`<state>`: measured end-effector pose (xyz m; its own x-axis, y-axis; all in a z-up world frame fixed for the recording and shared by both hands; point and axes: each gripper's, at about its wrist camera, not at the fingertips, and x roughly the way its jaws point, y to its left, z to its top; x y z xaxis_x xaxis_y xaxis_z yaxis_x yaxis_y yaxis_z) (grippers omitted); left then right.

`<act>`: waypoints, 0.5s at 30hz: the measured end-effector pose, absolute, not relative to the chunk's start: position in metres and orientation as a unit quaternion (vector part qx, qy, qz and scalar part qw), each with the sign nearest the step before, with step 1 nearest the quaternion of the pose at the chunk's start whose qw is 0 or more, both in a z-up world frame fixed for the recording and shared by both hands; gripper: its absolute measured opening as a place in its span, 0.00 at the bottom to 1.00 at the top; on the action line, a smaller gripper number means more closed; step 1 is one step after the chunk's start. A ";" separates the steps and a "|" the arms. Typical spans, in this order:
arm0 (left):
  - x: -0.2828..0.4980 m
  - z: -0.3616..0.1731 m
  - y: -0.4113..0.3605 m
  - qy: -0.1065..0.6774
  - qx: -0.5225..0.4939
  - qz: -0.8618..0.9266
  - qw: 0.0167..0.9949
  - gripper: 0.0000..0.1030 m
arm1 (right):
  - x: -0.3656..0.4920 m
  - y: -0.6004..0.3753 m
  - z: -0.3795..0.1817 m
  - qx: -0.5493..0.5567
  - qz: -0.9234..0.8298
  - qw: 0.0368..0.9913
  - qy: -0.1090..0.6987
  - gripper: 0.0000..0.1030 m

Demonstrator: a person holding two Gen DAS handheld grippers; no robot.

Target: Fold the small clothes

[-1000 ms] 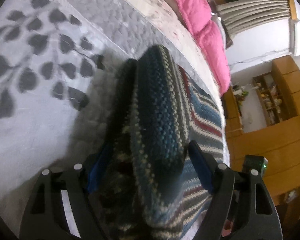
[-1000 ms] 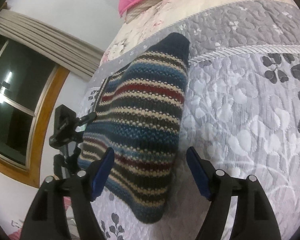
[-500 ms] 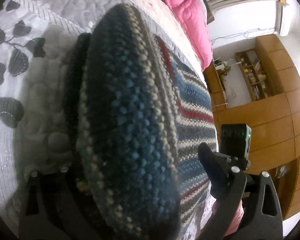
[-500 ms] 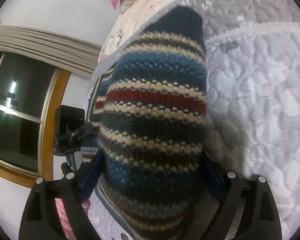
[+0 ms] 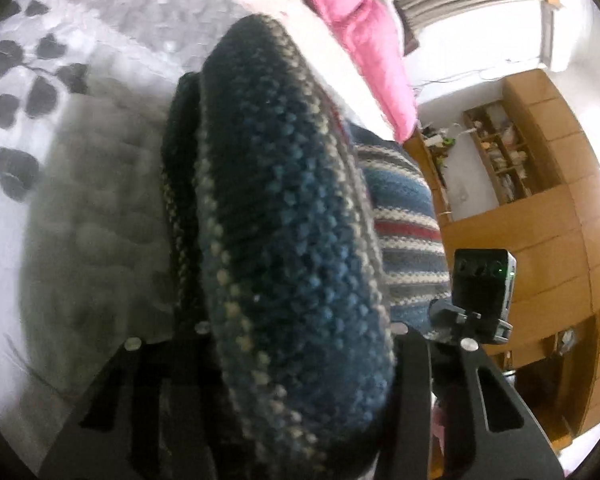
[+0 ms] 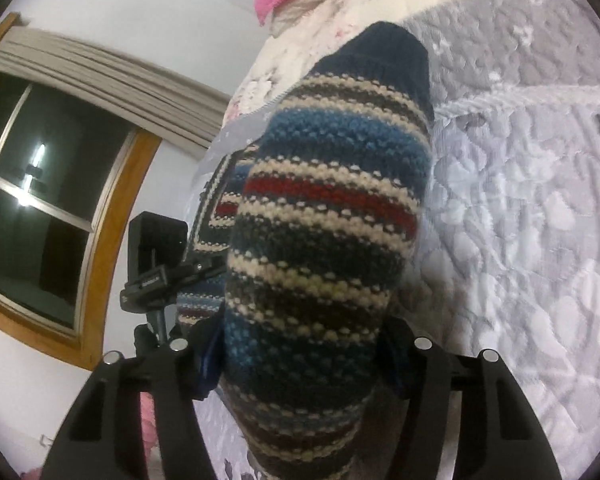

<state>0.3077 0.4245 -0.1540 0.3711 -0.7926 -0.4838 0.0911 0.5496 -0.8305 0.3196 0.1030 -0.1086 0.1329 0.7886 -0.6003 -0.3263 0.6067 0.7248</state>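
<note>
The left gripper (image 5: 296, 332) is clamped on a bunched fold of the striped knitted sweater (image 5: 284, 216), whose dark blue and cream knit fills the middle of the left wrist view and hides both fingertips. The fold stands up off the bed quilt (image 5: 80, 216), a pale grey quilt printed with dark leaves. Further along, more of the sweater lies on the quilt in blue, red and cream stripes. Pink pillows (image 5: 360, 44) sit along the far edge of the bed, and a wooden wardrobe with open shelves (image 5: 540, 184) stands beyond it.

The right gripper (image 6: 300, 344) likewise has its jaws closed on the sweater (image 6: 328, 216), gripping a thick roll of it; the dark navy cuff end points away toward the far edge of the bed. The rest of the garment trails to the left over the quilt (image 6: 520, 220). The other gripper, with its camera (image 6: 156, 256), shows just beside the sweater at the left, in front of a wood-framed window (image 6: 52, 200) under a pleated curtain (image 6: 100, 76).
</note>
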 end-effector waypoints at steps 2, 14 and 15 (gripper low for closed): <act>0.302 -0.147 0.412 0.467 -0.373 -0.311 0.739 0.38 | 0.311 0.088 -0.100 0.220 0.389 0.724 0.526 0.60; 0.245 -0.092 0.310 0.444 -0.360 -0.371 0.731 0.37 | 0.254 -0.001 -0.054 0.207 0.398 0.743 0.496 0.59; 0.241 -0.090 0.302 0.445 -0.356 -0.373 0.732 0.37 | 0.251 -0.005 -0.054 0.206 0.397 0.744 0.497 0.59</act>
<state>0.2410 0.3018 -0.0902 0.3248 -0.8636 -0.3856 0.2292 0.4675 -0.8538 0.2514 -0.0055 -0.0539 0.1906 0.7952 -0.5756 -0.3860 0.5998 0.7009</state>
